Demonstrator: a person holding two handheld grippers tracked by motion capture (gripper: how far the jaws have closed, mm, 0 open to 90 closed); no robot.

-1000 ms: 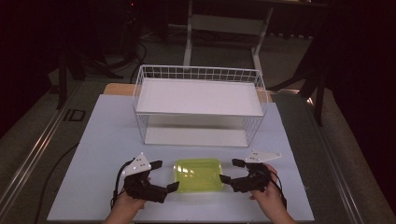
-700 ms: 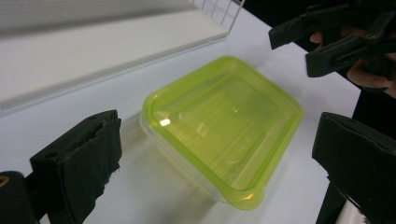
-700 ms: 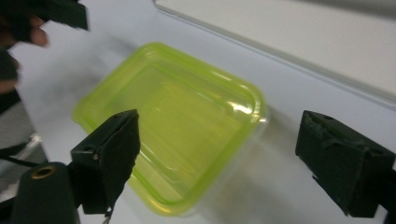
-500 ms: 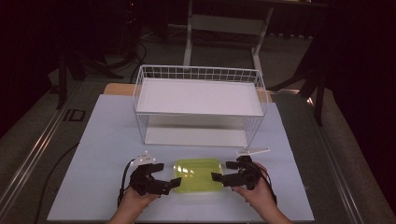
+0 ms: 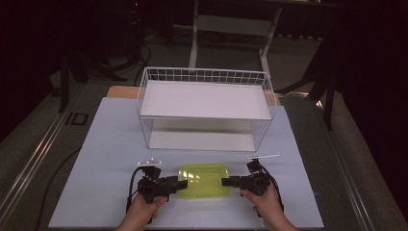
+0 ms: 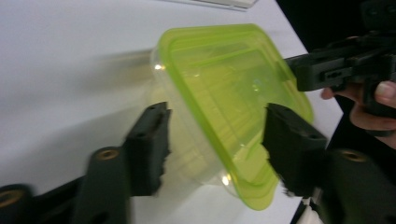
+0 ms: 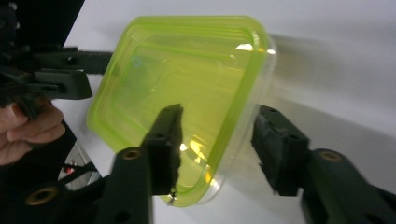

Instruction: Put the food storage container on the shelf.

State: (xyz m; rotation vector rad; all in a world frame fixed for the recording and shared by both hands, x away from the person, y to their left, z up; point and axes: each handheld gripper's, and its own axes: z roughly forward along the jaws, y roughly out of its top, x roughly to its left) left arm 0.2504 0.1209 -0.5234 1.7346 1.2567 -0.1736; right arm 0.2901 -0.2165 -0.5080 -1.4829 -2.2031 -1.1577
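Note:
A yellow-green lidded plastic container (image 5: pixel 204 180) lies on the white board near its front edge. My left gripper (image 5: pixel 183 184) is at its left end and my right gripper (image 5: pixel 225 182) at its right end. Both sets of jaws have just been closing with the container between them. In the left gripper view the container (image 6: pixel 224 93) sits between the pads of the left gripper (image 6: pixel 215 140), one over the lid and one against the clear body. The right gripper view shows the right gripper (image 7: pixel 215 144) pinching the other end of the container (image 7: pixel 187 79) the same way.
A white wire basket (image 5: pixel 204 75) with a white shelf panel stands behind the container, mid-board. The white board (image 5: pixel 106 144) has bare room left and right of the hands. Dark floor, stand legs and cables surround the table.
Both grippers moved inward and down onto the container's two ends. Their jaws, wide apart before, have narrowed around it.

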